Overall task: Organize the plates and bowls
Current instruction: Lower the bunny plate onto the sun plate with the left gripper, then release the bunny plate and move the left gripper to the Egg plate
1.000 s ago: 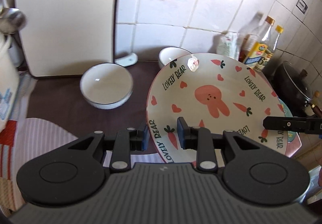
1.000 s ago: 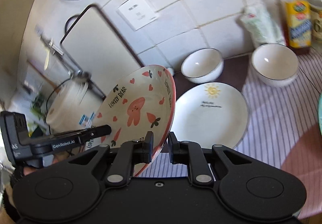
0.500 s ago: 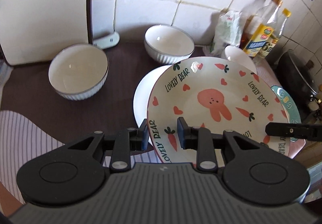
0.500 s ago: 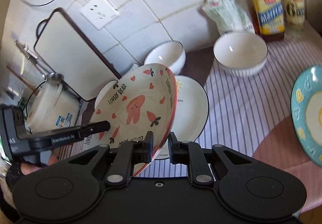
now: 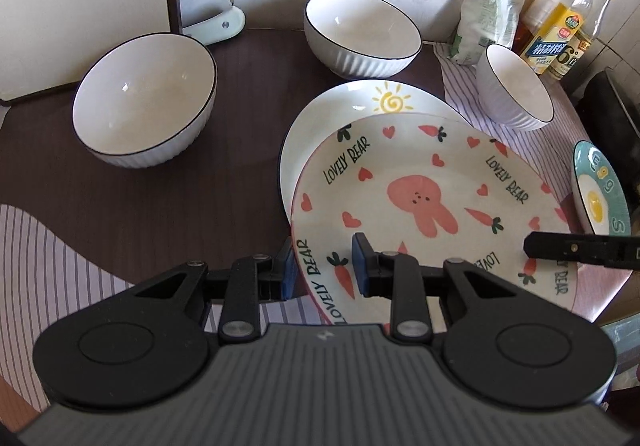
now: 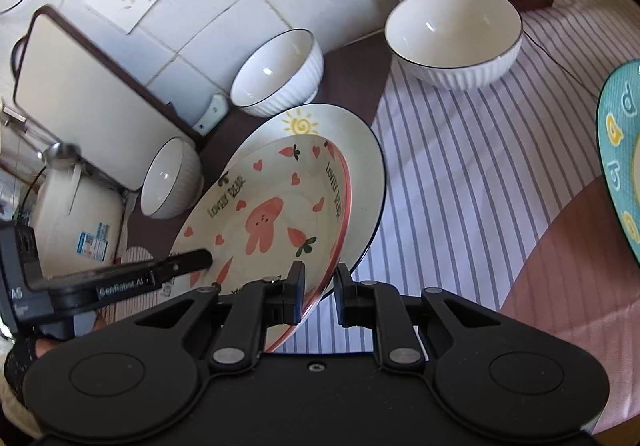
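Observation:
My left gripper (image 5: 322, 266) and my right gripper (image 6: 318, 292) each clamp an edge of the pink bunny plate (image 5: 424, 205), also in the right wrist view (image 6: 272, 213). It hangs low and tilted over the white sun plate (image 5: 360, 101), which shows in the right wrist view (image 6: 364, 181) too. Three white ribbed bowls stand around: left (image 5: 144, 113), back (image 5: 362, 31), right (image 5: 514, 89). A teal egg plate (image 5: 600, 193) lies at the right.
A cutting board (image 6: 92, 93) leans on the tiled wall at the left. A white rice cooker (image 6: 76, 221) stands left. Oil bottles (image 5: 560, 33) and a bag (image 5: 484, 13) crowd the back right. A dark pan (image 5: 612, 113) sits far right.
Both grippers carried the bunny plate down and forward over the sun plate, and it now lies flatter and lower. The bowls appear closer.

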Demonstrator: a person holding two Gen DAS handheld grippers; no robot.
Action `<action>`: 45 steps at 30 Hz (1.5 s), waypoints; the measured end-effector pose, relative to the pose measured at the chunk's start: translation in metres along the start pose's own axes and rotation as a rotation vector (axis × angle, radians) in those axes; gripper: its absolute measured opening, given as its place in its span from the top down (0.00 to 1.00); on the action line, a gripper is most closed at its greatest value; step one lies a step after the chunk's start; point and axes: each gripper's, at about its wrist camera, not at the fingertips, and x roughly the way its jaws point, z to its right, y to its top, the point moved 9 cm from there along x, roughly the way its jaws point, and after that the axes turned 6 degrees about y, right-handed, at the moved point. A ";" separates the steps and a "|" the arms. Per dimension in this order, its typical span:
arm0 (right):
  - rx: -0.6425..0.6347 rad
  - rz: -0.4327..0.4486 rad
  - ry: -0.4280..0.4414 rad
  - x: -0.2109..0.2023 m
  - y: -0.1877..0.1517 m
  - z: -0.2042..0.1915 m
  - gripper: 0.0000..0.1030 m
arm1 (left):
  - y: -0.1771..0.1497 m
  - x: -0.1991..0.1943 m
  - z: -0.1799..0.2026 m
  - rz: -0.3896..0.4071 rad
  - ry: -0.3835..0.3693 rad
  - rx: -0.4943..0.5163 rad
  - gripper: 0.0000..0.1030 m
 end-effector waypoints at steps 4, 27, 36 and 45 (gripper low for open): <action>-0.001 -0.013 -0.001 0.009 0.009 0.004 0.81 | 0.008 0.007 0.000 -0.007 0.022 0.014 0.74; -0.228 -0.063 -0.207 0.038 0.024 -0.006 0.78 | 0.010 0.031 0.004 -0.057 0.100 0.035 0.74; -0.351 -0.062 -0.296 0.043 0.024 -0.015 0.69 | 0.008 0.030 0.003 -0.070 0.130 -0.007 0.74; -0.391 0.010 -0.364 0.040 0.010 -0.007 0.64 | -0.001 0.022 0.011 -0.088 0.155 -0.038 0.71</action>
